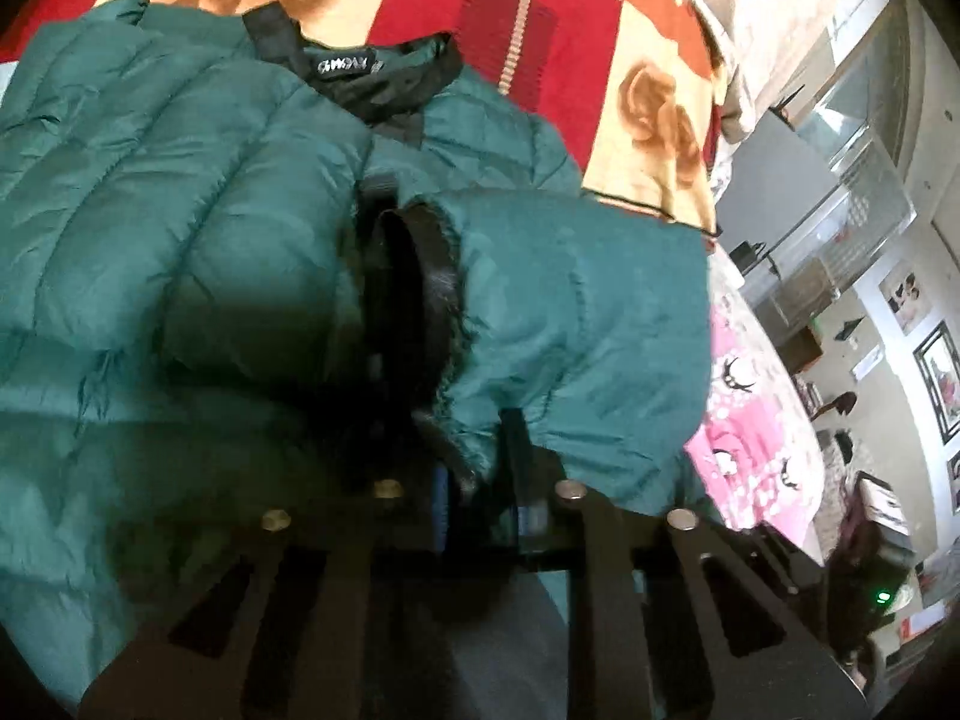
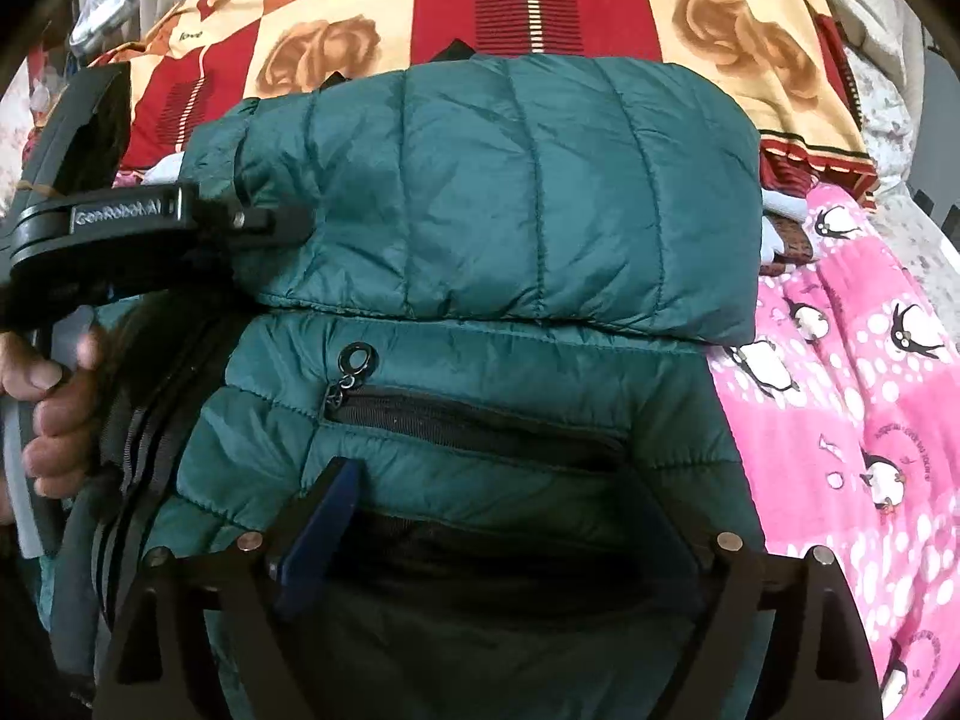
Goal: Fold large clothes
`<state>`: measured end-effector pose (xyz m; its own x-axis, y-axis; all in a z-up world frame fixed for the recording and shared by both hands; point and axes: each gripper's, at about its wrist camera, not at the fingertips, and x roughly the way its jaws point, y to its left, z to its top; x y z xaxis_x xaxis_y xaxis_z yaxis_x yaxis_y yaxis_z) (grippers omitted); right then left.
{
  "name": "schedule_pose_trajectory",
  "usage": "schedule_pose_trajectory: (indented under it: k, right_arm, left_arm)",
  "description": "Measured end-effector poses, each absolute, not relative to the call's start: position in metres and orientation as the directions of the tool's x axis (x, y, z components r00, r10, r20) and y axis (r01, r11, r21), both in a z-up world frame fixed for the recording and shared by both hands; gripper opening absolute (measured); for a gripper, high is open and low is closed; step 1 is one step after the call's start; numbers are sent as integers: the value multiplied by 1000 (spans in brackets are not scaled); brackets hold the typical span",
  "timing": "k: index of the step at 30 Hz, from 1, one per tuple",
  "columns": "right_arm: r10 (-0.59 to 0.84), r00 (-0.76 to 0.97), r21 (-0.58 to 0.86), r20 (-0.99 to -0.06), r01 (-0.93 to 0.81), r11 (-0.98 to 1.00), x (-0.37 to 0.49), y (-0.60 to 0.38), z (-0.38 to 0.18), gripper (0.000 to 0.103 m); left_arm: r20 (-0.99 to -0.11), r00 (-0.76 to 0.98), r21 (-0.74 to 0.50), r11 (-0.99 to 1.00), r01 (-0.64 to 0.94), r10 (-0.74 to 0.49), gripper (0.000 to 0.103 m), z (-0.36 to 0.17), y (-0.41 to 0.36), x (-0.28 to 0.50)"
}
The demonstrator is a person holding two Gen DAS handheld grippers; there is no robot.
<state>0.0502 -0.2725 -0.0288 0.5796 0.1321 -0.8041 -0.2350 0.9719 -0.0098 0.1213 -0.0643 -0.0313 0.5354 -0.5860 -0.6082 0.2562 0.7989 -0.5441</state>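
A teal quilted puffer jacket (image 1: pixel 180 192) lies on a bed, black collar with a label at the far side. My left gripper (image 1: pixel 480 480) is shut on the jacket's sleeve cuff (image 1: pixel 564 330), which has a dark lining, and holds it over the body. In the right wrist view the sleeve (image 2: pixel 510 192) lies folded across the jacket (image 2: pixel 456 432), above a zipped pocket (image 2: pixel 480 420). The left gripper (image 2: pixel 270 219) shows there at the left, clamped on the sleeve end. My right gripper (image 2: pixel 498 516) is open, its fingers astride the jacket's near hem.
A red, orange and cream rose-pattern blanket (image 2: pixel 540 6) lies beyond the jacket. A pink penguin-print sheet (image 2: pixel 852 420) covers the bed to the right. A hand (image 2: pixel 54 408) holds the left gripper's handle. Room furniture and wall pictures (image 1: pixel 900 360) stand far right.
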Motion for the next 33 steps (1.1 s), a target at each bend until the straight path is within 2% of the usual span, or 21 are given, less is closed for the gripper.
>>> schedule_pose_trajectory:
  k: [3,7,11,18,22,25,29,33]
  right_arm:
    - [126,585,-14,-801,-228,974,50,-271,-30,89]
    - [120,590,-18,-798,-222,975,51,-271,-30,90]
    - [125,584,-7,-802,-218,976,51,-272,-30,90]
    - [126,588,-7,-799,-219,976,54,-274,-31,91]
    - [130,594,-3,-794,-217,976,53,-272,-31,91]
    - [138,596,5,-791,-219,976,52,-272,-30,91]
    - [175,590,52,-788,-220,974,50,-275,-26,91]
    - [178,564,53,-807,-231,971,52,-273,-28,92]
  left_arm:
    - [-570,569,-510,798,320,-593,9,-8,-71,103]
    - [-475,638,-497,783,374,-606,9,28,-58,90]
    - [-429,721,-484,812,325,-544,9,49,-24,98]
    - [-445,830,-503,861,80,-337,9,38,58,122]
    - [-506,826,-497,866,-46,-247,8,18,87,130]
    - [-566,806,-446,887,-119,-176,8,6,91,132]
    - [-645,749,-451,866,-215,-150,8,-13,100,128]
    - [-562,814,-475,863,-173,-146,9,6,97,114]
